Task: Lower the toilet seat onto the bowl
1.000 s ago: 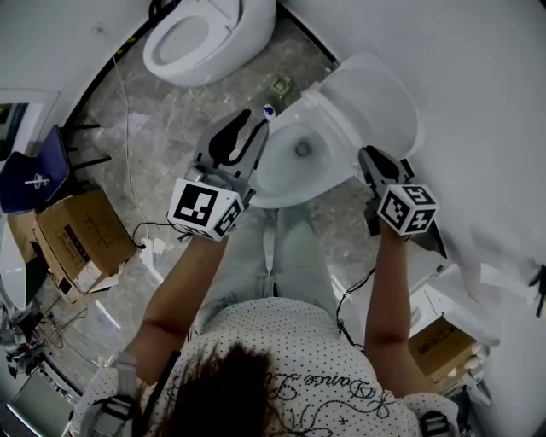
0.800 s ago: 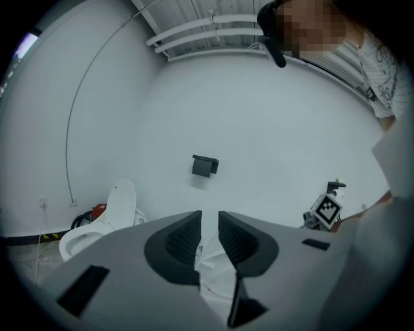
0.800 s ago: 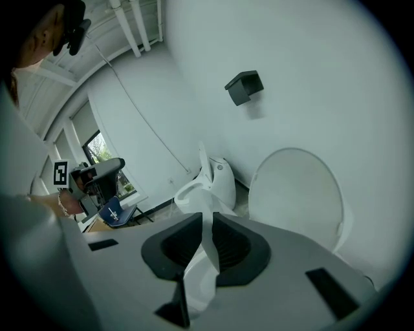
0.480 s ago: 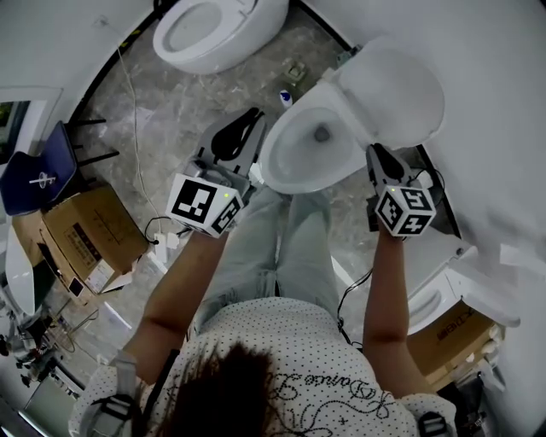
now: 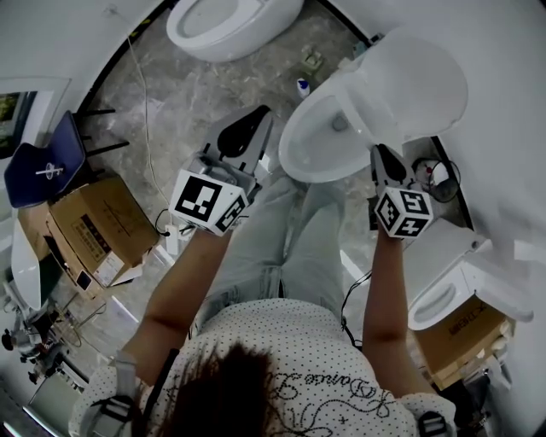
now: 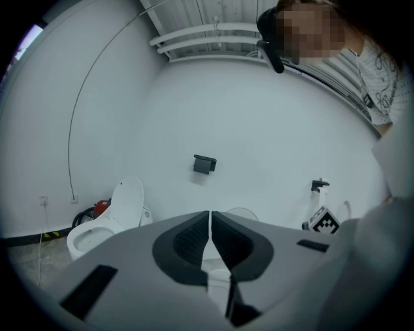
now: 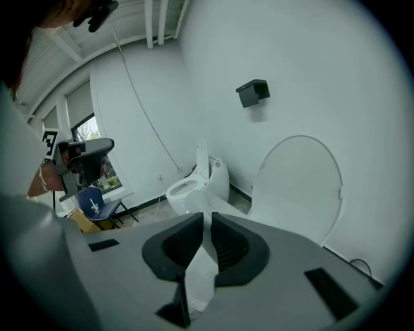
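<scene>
Cardboard box sits at the far left on the grey marbled floor, with a blue chair just beside it; further in, along the top edge of the head view, a second toilet stands against the curved white wall, well apart from the one being worked on. Next comes the left gripper, held out over the floor just left of the toilet bowl and not touching it; its jaws have just been closing and now meet pad to pad with only a hairline between them and nothing in their grasp. Below it the person's legs, in pale jeans, stand right up to the front of the bowl. The toilet seat is the white ring over the bowl; from above I cannot tell whether it already lies flat on the rim. The right gripper is at the ring's right edge; its jaws are nearly together and pinch the seat's thin white edge, which fills the gap between the pads. Right of that the round lid stands upright against the wall, under a small black holder; at the far right lies another white fixture, near a second carton.
</scene>
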Demonstrator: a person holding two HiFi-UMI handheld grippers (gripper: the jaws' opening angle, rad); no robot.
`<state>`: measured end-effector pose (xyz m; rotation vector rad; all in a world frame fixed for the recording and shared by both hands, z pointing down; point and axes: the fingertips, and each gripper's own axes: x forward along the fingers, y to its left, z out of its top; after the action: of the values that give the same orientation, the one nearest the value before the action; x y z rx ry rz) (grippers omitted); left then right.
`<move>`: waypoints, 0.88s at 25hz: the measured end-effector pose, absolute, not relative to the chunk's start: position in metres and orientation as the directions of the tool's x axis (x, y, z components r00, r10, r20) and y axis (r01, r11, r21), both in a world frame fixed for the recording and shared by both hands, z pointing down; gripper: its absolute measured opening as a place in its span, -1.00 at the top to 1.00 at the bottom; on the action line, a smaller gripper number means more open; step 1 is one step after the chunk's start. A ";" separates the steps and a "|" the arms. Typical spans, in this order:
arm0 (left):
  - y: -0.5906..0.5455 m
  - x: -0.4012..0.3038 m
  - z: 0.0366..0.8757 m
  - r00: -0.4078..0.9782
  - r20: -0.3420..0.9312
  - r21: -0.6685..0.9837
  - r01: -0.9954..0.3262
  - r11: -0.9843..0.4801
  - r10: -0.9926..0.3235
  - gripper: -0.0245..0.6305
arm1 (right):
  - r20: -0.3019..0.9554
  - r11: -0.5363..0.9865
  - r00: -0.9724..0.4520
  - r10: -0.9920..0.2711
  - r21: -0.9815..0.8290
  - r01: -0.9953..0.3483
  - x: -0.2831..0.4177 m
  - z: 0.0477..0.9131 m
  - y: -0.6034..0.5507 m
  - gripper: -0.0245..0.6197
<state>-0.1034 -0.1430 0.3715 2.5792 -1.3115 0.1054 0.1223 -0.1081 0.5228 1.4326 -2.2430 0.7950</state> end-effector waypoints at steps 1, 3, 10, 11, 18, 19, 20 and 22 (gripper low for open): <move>-0.140 -0.107 0.372 0.593 0.177 0.179 -0.804 -0.567 -0.785 0.87 | 0.569 0.321 -0.412 -0.711 -0.259 -0.911 0.118 0.525 -0.105 0.76; -0.137 -0.114 0.374 0.590 0.182 0.175 -0.807 -0.564 -0.787 0.87 | 0.566 0.312 -0.411 -0.715 -0.267 -0.912 0.111 0.529 -0.099 0.76; -0.127 -0.129 0.400 0.579 0.212 0.196 -0.814 -0.546 -0.787 0.88 | 0.574 0.311 -0.445 -0.688 -0.322 -0.894 0.086 0.552 -0.077 0.79; -0.127 -0.131 0.404 0.577 0.218 0.199 -0.816 -0.543 -0.787 0.87 | 0.575 0.314 -0.452 -0.682 -0.328 -0.891 0.082 0.555 -0.075 0.79; -0.117 -0.130 0.433 0.586 0.245 0.210 -0.810 -0.548 -0.772 0.87 | 0.581 0.338 -0.509 -0.635 -0.383 -0.860 0.059 0.582 -0.051 0.83; -0.116 -0.129 0.438 0.588 0.249 0.212 -0.809 -0.549 -0.770 0.87 | 0.584 0.340 -0.516 -0.627 -0.390 -0.856 0.055 0.587 -0.048 0.84; -0.115 -0.130 0.443 0.588 0.253 0.215 -0.809 -0.548 -0.769 0.88 | 0.586 0.342 -0.522 -0.620 -0.397 -0.852 0.052 0.591 -0.044 0.85; -0.112 -0.131 0.453 0.584 0.262 0.218 -0.811 -0.542 -0.768 0.88 | 0.584 0.344 -0.535 -0.610 -0.413 -0.843 0.045 0.599 -0.037 0.86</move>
<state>-0.1309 -0.1116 0.4525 2.5025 -1.2890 0.1925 0.0451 -0.0372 0.5994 1.2880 -2.2859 0.9992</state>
